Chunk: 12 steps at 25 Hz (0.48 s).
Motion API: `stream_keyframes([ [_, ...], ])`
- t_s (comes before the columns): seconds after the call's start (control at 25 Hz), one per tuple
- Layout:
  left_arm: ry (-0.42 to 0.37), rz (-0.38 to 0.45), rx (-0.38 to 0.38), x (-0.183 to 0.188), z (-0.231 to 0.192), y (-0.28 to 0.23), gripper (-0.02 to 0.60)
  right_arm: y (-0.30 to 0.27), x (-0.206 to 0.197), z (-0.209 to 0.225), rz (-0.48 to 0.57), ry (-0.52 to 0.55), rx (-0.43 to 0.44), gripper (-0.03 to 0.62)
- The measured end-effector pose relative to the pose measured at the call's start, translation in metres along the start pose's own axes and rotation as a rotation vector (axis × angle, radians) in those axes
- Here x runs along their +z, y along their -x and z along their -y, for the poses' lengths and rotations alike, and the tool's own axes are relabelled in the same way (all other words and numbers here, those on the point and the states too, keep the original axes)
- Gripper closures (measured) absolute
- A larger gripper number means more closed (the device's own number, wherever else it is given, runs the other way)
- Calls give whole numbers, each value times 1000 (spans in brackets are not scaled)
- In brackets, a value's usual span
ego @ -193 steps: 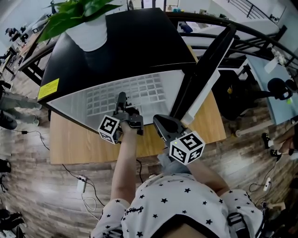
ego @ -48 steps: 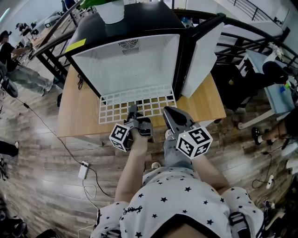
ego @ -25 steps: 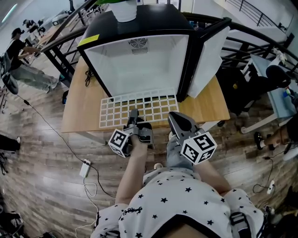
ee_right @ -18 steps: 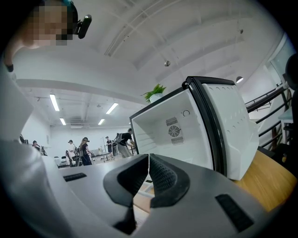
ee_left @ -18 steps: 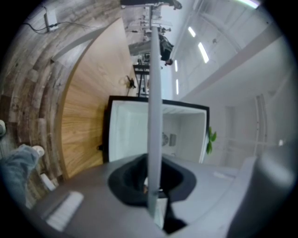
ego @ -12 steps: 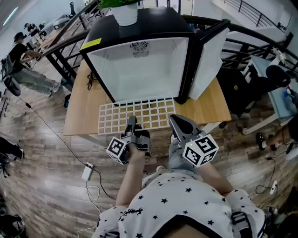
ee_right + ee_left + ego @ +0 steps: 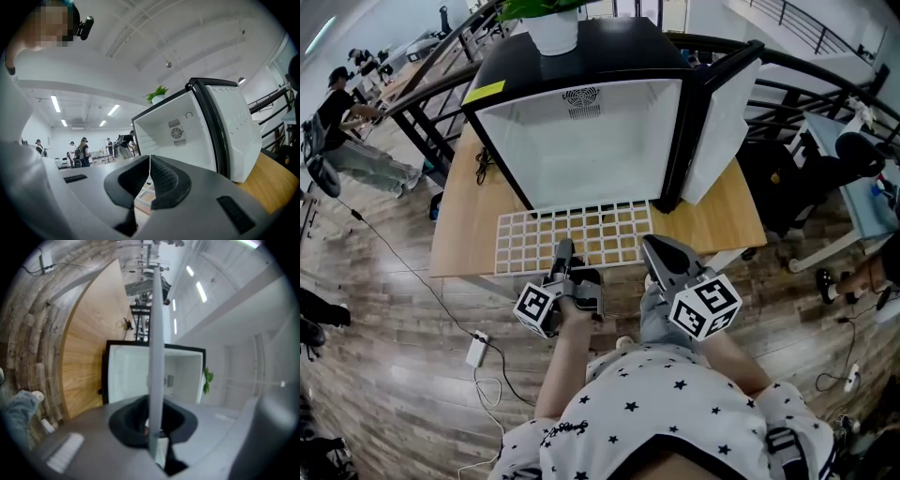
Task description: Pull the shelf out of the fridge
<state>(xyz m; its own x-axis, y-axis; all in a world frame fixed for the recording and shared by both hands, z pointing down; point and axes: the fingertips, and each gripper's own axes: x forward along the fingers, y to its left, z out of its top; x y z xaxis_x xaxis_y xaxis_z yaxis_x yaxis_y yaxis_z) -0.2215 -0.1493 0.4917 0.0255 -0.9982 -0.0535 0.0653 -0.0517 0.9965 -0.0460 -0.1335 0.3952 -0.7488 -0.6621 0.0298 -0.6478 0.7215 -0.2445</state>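
Observation:
A white wire shelf (image 7: 572, 236) lies flat over the wooden table (image 7: 727, 225), just outside the open black fridge (image 7: 581, 141). My left gripper (image 7: 564, 253) is shut on the middle of the shelf's near edge. In the left gripper view the shelf (image 7: 155, 333) shows edge-on as a thin white bar pinched in my left gripper (image 7: 153, 427), with the fridge (image 7: 126, 376) behind. My right gripper (image 7: 661, 251) hovers beside the shelf's right corner, shut and empty. In the right gripper view the pads of my right gripper (image 7: 150, 161) meet in front of the fridge's white interior (image 7: 183, 126).
The fridge door (image 7: 717, 112) stands open at the right. A potted plant (image 7: 553, 28) sits on top of the fridge. A cable and power strip (image 7: 475, 349) lie on the wood floor at the left. Black metal frames and a chair (image 7: 853, 150) stand at the right.
The shelf has slid fully out of the fridge toward the person, my left gripper still holding its near edge. My right gripper has stayed beside it.

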Motion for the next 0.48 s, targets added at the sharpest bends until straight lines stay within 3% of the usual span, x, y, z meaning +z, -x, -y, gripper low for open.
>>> stream_keyframes([
  [0.48,-10,-1,-10,0,2,-3,551,-1,1,-1,-6,49,-17,574],
])
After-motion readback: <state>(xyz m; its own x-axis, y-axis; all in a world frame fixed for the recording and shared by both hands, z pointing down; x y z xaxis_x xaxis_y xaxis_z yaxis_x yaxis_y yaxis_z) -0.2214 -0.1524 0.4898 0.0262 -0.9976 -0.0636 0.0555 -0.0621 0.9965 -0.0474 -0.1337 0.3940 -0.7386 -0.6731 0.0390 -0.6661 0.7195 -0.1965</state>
